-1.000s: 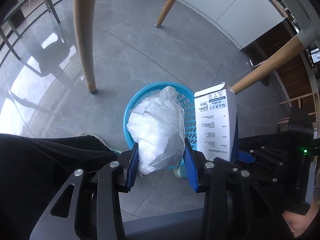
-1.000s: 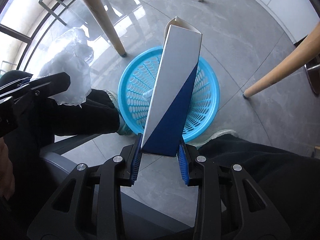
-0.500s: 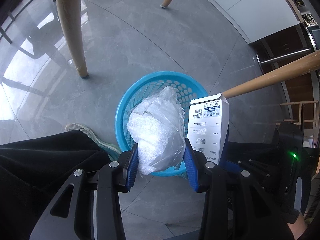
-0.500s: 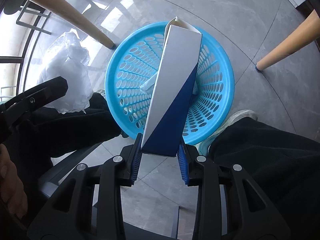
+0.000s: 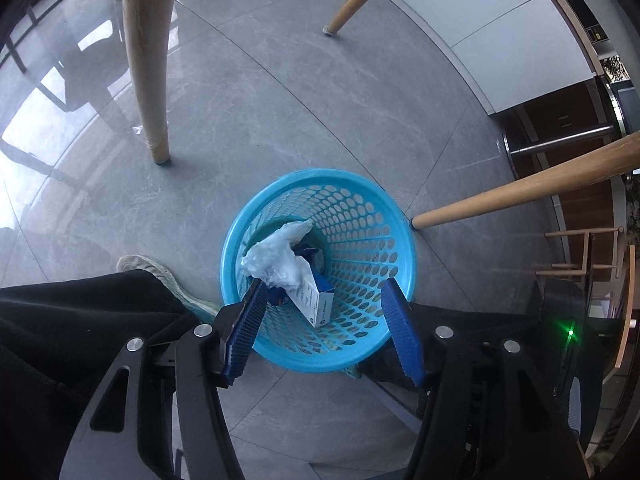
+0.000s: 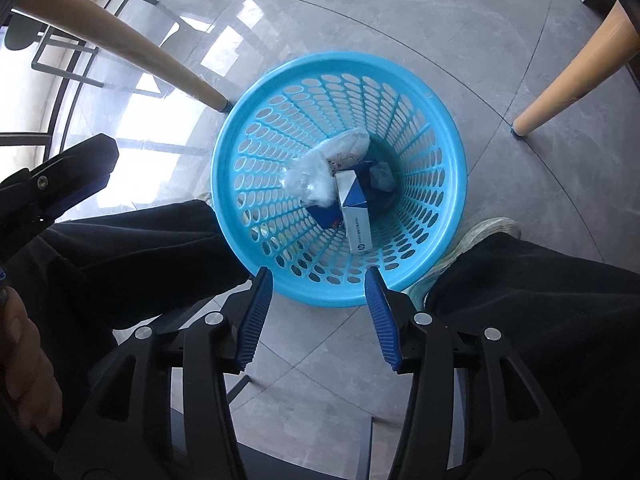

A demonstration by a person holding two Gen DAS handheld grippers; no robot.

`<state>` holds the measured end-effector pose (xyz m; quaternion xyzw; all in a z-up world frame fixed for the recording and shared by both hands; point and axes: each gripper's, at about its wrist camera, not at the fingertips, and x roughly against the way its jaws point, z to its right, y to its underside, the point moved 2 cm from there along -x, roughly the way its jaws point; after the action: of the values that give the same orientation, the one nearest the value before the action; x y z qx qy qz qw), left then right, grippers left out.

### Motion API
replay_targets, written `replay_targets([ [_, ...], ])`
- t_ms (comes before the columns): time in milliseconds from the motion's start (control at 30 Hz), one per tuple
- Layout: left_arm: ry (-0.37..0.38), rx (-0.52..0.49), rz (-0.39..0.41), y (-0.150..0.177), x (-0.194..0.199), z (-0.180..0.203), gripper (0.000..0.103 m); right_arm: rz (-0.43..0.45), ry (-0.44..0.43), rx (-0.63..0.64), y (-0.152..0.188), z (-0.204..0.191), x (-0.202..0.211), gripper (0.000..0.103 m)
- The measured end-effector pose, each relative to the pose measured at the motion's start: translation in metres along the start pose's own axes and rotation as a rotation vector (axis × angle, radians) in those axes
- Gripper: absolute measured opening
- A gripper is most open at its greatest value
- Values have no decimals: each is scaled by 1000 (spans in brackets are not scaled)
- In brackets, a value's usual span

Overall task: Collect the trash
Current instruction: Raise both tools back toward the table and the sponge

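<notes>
A blue perforated waste basket [image 5: 362, 204] [image 6: 256, 128] stands on the grey tiled floor. Inside it lie a crumpled clear plastic bag [image 5: 278, 258] [image 6: 316, 176] and a white-and-blue carton [image 5: 316, 304] [image 6: 354, 216], with some dark trash beneath. My left gripper [image 5: 322, 292] is open and empty above the basket's near rim. My right gripper [image 6: 318, 276] is open and empty above the near rim too. The left gripper's finger also shows at the left of the right wrist view [image 6: 68, 176].
Wooden table legs stand around the basket [image 5: 148, 60] [image 5: 520, 196] [image 6: 120, 44] [image 6: 576, 76]. The person's black trouser legs [image 5: 80, 320] [image 6: 540, 300] and pale shoes [image 5: 160, 272] [image 6: 480, 232] flank the basket. A cabinet wall [image 5: 480, 12] lies at the far right.
Both grippers opened. The plastic bag left the left gripper and the carton left the right gripper; both now lie inside the basket.
</notes>
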<state>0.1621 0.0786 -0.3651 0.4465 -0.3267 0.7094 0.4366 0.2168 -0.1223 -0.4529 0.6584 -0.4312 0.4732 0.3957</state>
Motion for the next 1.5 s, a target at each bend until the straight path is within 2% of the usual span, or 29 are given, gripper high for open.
replay_targets([
  [300,-25,-4,25,2,11,-2,58,75,39,19,4,-2,25,51],
  [367,-37,-17,38,4,18,0,59,89,30,14,7,-2,33,55],
  [467,-84,-36,66,8,31,2,60,115,22,15,13,-3,45,59],
  [667,-179,-68,68,13,38,0,60,131,55,15,22,-1,59,64],
  [867,-238,-148,108,22,54,11,64,182,51,15,34,2,84,72],
  [1100,-254,-205,133,37,74,24,67,221,30,36,59,0,112,76],
  [1300,-213,-234,138,56,97,34,71,236,25,55,80,-1,132,80],
  [1500,-202,-306,150,81,118,46,73,299,15,82,111,5,166,86],
])
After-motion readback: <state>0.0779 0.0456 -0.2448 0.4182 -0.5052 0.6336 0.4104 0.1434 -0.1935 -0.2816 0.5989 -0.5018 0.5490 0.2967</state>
